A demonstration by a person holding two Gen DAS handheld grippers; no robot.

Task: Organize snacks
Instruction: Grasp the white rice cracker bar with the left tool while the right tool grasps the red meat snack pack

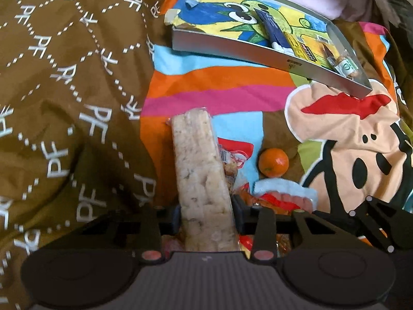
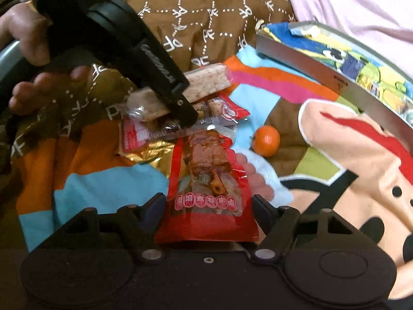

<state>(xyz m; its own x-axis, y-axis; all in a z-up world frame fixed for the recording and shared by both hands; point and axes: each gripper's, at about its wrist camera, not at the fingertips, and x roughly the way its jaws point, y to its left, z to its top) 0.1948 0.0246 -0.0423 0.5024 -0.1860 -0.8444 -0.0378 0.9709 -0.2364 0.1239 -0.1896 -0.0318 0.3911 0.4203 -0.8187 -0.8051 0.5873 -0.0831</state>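
My left gripper (image 1: 206, 218) is shut on a long pale rice cracker bar (image 1: 200, 175) in clear wrap; the bar also shows in the right wrist view (image 2: 204, 82), with the left gripper (image 2: 178, 106) clamped across it. My right gripper (image 2: 209, 204) has its jaws on both sides of a red snack pouch (image 2: 209, 193); whether they press it is unclear. Under the bar lie a red-and-clear snack packet (image 2: 144, 131) and a gold wrapper (image 2: 149, 152). A mandarin (image 1: 273, 162) lies on the colourful cloth, also in the right wrist view (image 2: 265, 140).
A grey metal tray (image 1: 232, 44) with a cartoon lining holds a dark blue packet (image 1: 273, 29), a yellow packet (image 1: 302, 45) and a small green-labelled snack (image 1: 347, 67); its wall shows in the right view (image 2: 309, 67). A brown patterned quilt (image 1: 64, 77) lies left.
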